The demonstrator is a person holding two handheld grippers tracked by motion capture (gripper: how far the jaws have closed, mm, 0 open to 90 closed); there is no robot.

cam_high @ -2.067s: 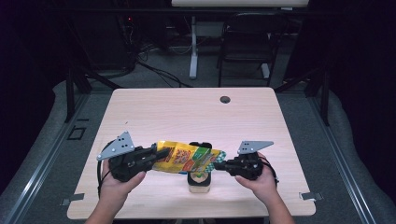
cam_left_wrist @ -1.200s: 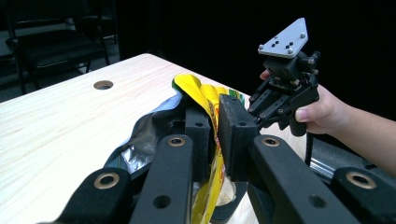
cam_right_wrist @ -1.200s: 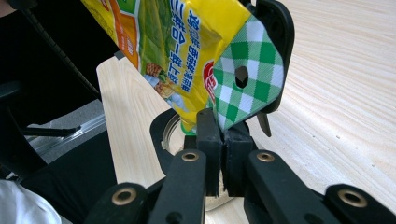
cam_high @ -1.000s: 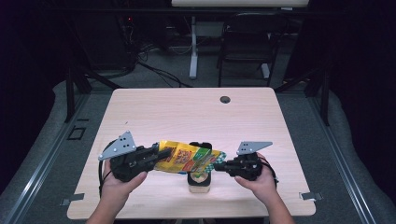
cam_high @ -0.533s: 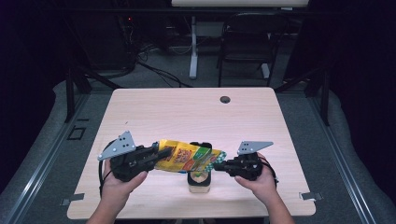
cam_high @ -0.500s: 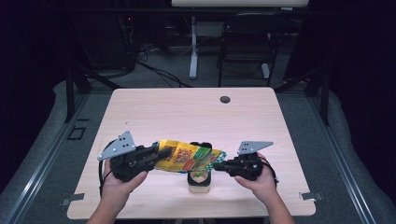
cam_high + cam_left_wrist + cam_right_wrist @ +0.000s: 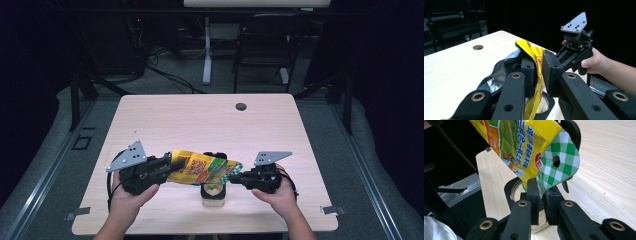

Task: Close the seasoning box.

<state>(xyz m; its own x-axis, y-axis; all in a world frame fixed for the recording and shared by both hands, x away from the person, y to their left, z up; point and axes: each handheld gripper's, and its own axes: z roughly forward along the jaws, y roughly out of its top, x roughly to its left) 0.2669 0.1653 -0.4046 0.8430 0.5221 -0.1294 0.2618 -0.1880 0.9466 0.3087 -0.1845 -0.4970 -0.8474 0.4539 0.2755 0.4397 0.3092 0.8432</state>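
The left gripper and right gripper, jaws just easing apart yet each pinching an end of the yellow pouch above the jar, risked dropping it and scattering its contents across the table.

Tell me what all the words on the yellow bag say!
Yellow bag: a column of blue Chinese characters with the number "40" in the middle; the characters are too blurred to read for sure.
Red logo by the green checked corner: too small to read.
Red letters on the bag's edge in the left gripper view: cut off, unreadable.
Bag's front in the high view: print too small to read.
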